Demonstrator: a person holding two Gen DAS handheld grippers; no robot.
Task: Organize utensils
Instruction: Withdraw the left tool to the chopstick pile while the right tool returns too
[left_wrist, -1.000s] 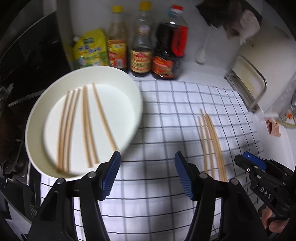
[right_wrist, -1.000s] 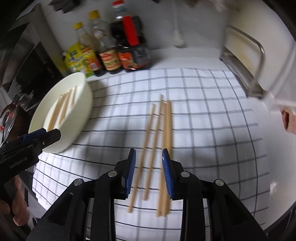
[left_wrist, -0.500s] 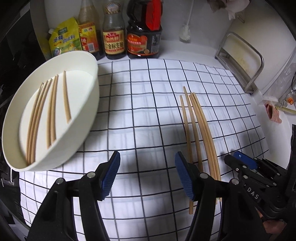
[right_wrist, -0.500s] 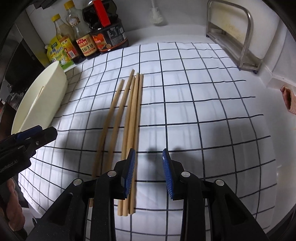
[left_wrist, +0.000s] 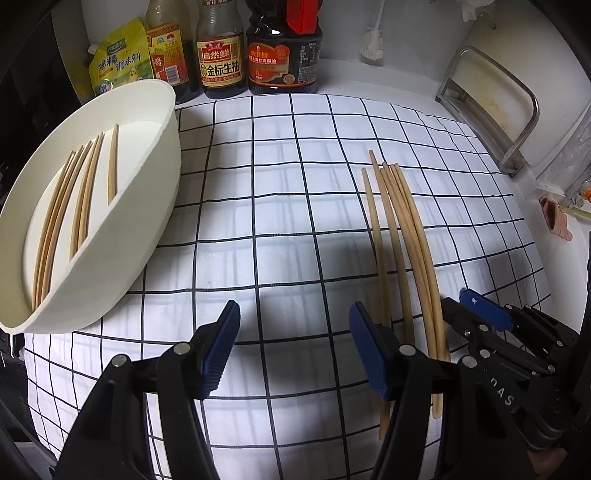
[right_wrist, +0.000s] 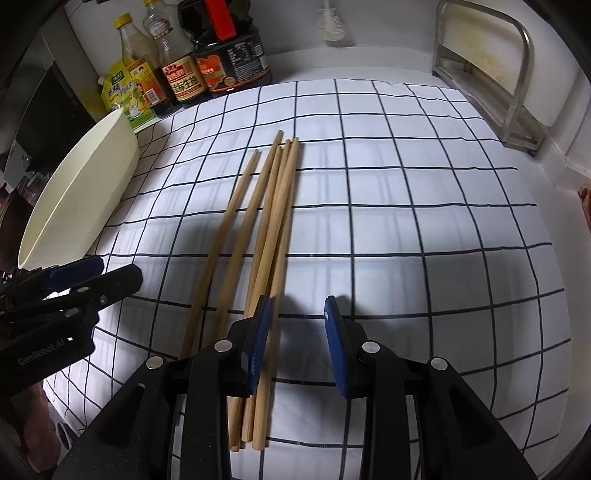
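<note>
Several wooden chopsticks (right_wrist: 269, 218) lie side by side on a white checked cloth (right_wrist: 406, 229); they also show in the left wrist view (left_wrist: 402, 236). A white oval bowl (left_wrist: 122, 236) at the left holds several more chopsticks (left_wrist: 70, 210); its outer wall shows in the right wrist view (right_wrist: 85, 195). My left gripper (left_wrist: 293, 347) is open and empty above the cloth, left of the loose chopsticks. My right gripper (right_wrist: 297, 332) is open and empty, low over the near ends of the chopsticks, its left finger above them.
Sauce bottles (left_wrist: 221, 55) and a yellow seasoning pouch (left_wrist: 118, 59) stand along the back wall. A metal rack (left_wrist: 491, 107) stands at the right. A dark stove area borders the left edge.
Both grippers have dropped lower and closer to the cloth. The right gripper has come over the near ends of the loose chopsticks. The bowl now sits further left in the left view.
</note>
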